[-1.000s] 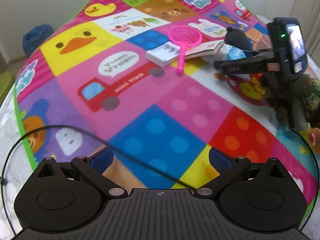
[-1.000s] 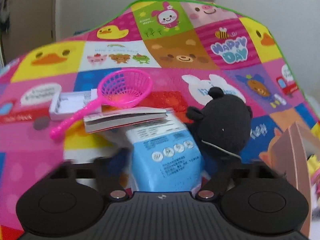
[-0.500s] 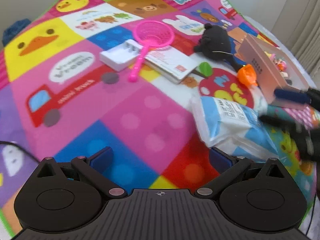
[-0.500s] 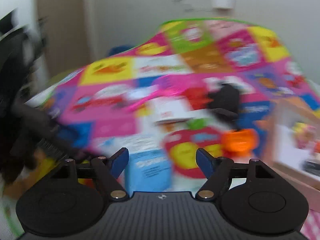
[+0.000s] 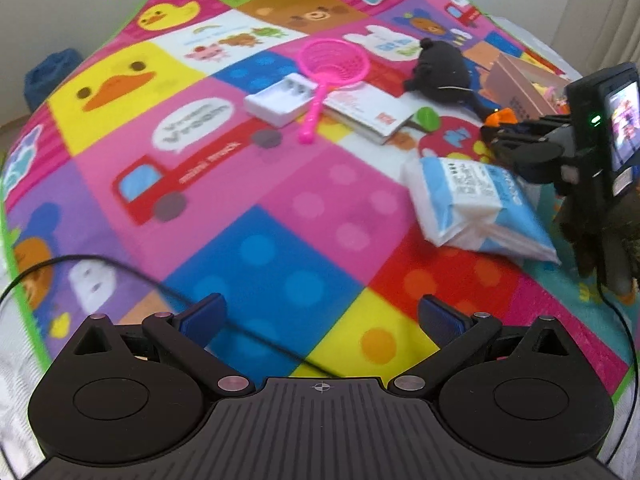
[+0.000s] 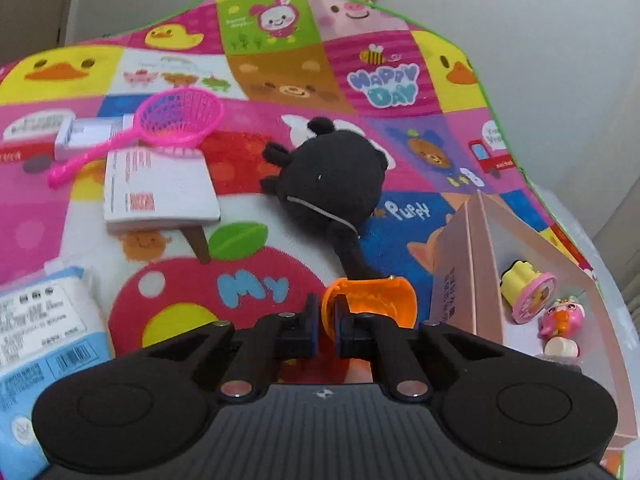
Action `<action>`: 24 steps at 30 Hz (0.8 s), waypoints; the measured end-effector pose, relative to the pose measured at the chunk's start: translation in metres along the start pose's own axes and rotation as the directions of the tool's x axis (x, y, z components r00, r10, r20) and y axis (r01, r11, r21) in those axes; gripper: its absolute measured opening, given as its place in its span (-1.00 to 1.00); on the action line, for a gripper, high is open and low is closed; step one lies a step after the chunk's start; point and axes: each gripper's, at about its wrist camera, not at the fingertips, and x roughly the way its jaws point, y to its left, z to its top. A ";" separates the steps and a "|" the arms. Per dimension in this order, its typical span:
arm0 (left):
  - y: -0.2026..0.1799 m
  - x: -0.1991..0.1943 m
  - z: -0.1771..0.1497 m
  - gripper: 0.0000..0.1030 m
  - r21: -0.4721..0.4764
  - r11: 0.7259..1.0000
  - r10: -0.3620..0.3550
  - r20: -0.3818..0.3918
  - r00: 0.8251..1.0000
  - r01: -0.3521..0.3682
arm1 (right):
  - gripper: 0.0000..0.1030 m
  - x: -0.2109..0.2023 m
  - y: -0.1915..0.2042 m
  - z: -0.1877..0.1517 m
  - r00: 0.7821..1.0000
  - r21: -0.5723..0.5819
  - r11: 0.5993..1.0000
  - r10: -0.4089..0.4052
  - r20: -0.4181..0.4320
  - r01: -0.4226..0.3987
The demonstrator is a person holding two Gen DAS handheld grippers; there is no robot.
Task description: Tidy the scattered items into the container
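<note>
Right wrist view: your right gripper (image 6: 326, 318) has just closed and now pinches the rim of the orange plastic shell (image 6: 372, 300), likely to lift it into the pink box (image 6: 460, 280) just to its right. Your left gripper (image 5: 320, 318) hangs released above the play mat (image 5: 280, 216), holding nothing.

You can't see the lower half of the orange toy (image 6: 372, 304); your right gripper (image 6: 327, 320) covers it. The wipes pack (image 6: 36, 332) runs off the left edge, the pink box (image 6: 472, 280) off the lower right, its small toys perhaps figurines
</note>
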 end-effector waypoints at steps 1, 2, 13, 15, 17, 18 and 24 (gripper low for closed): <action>0.001 -0.002 -0.001 1.00 0.005 1.000 0.008 0.001 1.000 -0.008 | -0.88 -0.007 -0.002 0.002 1.000 0.023 0.999 0.024 0.009 -0.024; 0.001 -0.003 -0.002 1.00 0.010 1.000 0.016 0.002 1.000 -0.016 | -0.88 -0.018 -0.003 0.005 0.998 0.045 0.998 0.051 0.023 -0.052; -0.003 0.018 0.000 1.00 0.009 0.999 0.037 -0.031 0.999 -0.036 | -0.88 -0.126 -0.015 -0.009 0.802 0.342 0.742 0.593 0.067 -0.577; -0.004 0.022 0.000 1.00 0.014 0.999 0.044 -0.033 0.998 -0.044 | -0.88 -0.119 -0.012 -0.020 0.751 0.420 0.674 0.660 0.026 -0.607; -0.004 0.024 -0.001 1.00 0.016 0.999 0.049 -0.034 0.998 -0.049 | -0.88 -0.109 -0.006 -0.028 0.732 0.458 0.662 0.680 -0.033 -0.594; -0.004 0.023 -0.001 1.00 0.018 0.999 0.049 -0.034 0.998 -0.049 | -0.88 -0.106 -0.003 -0.031 0.732 0.466 0.668 0.678 -0.060 -0.581; 0.001 0.018 -0.004 1.00 0.008 0.999 0.034 -0.039 0.999 -0.034 | -0.75 -0.108 0.011 -0.036 0.827 0.330 0.804 0.553 -0.106 -0.495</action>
